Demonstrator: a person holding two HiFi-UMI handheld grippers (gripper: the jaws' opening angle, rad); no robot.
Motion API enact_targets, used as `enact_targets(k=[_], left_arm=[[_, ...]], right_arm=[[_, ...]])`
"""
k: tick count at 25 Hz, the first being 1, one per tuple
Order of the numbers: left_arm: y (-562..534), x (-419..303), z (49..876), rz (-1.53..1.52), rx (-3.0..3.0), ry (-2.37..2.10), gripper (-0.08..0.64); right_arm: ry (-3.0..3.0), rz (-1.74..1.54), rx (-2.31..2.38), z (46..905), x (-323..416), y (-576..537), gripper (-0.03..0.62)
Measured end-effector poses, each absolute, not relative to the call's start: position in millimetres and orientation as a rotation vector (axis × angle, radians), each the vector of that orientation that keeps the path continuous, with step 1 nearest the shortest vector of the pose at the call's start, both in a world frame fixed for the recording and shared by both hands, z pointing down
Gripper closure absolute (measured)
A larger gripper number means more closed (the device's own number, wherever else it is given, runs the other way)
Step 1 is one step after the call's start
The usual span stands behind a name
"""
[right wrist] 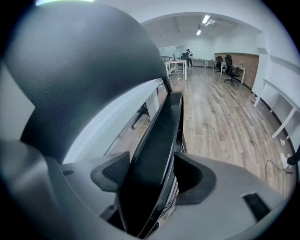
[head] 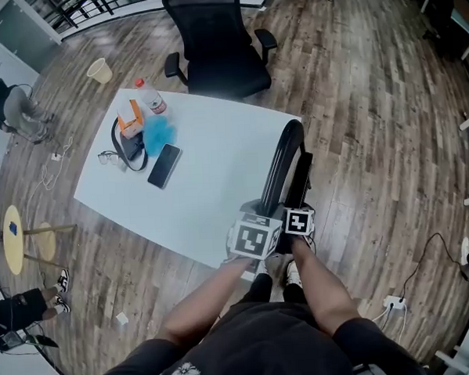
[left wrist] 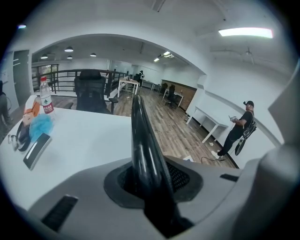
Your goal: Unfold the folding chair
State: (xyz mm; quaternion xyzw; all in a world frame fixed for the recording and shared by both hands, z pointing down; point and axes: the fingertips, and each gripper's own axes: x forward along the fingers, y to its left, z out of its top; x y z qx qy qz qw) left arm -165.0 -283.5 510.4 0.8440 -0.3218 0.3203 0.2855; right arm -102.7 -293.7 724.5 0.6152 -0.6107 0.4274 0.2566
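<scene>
a wooden plank floor (head: 371, 97) fills the room. on it stands a white counter (head: 219, 183), set at an angle in the head view. a black office chair (head: 219, 42) sits at the counter's far edge.

the folding chair (head: 284, 158) is black and folded flat. it stands upright against the counter's near right corner, just in front of the person's legs, and its curved top tube rises above the counter's edge.

both grippers are on the chair's near end, side by side. the left gripper (left wrist: 150, 180) has its jaws clamped on the glossy black tube of the frame, which runs up between the pads and away over the counter. the right gripper (right wrist: 151, 176) has its jaws set wider, closed on the chair's flat dark panel, with a pad against each face.

smaller things lie together on the counter's far left part, well apart from the chair: a dark phone (head: 164, 165), a clear bottle (head: 151, 98) with a red cap, a blue fluffy thing (head: 158, 134), an orange box (head: 130, 118) and a pair of glasses (head: 108, 157).
</scene>
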Motion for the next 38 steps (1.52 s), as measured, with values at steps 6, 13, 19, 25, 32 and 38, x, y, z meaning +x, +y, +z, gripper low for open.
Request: enact_targets(k=[6, 13, 19, 25, 32, 38], left_arm=[[-283.8, -167.1, 507.5, 0.816, 2.241, -0.852, 0.466], [-281.4, -161.1, 514.9, 0.826, 2.243, -0.854, 0.471], [-275.6, -154.3, 531.2, 0.827, 2.199, -0.839, 0.476], [-267.6, -132.7, 540.1, 0.883, 2.177, -0.947, 0.462], [-249.3, -96.7, 556.6, 0.946, 2.164, -1.008, 0.448], [-236.6, -63.2, 571.7, 0.992, 2.171, -1.05, 0.44]], right_arm=[[-1.646, 1.161, 1.746, 721.9, -64.4, -277.5, 0.321], [-1.642, 1.178, 1.815, 722.0, -13.7, -248.5, 0.324], [-1.771, 1.338, 1.8, 730.1, 42.1, -214.7, 0.327], [-1.955, 1.478, 1.635, 744.2, 84.4, -185.3, 0.23], [-1.926, 1.602, 1.666, 777.7, 161.0, -150.1, 0.229], [-1.927, 1.628, 1.574, 811.6, 214.5, -119.9, 0.229]])
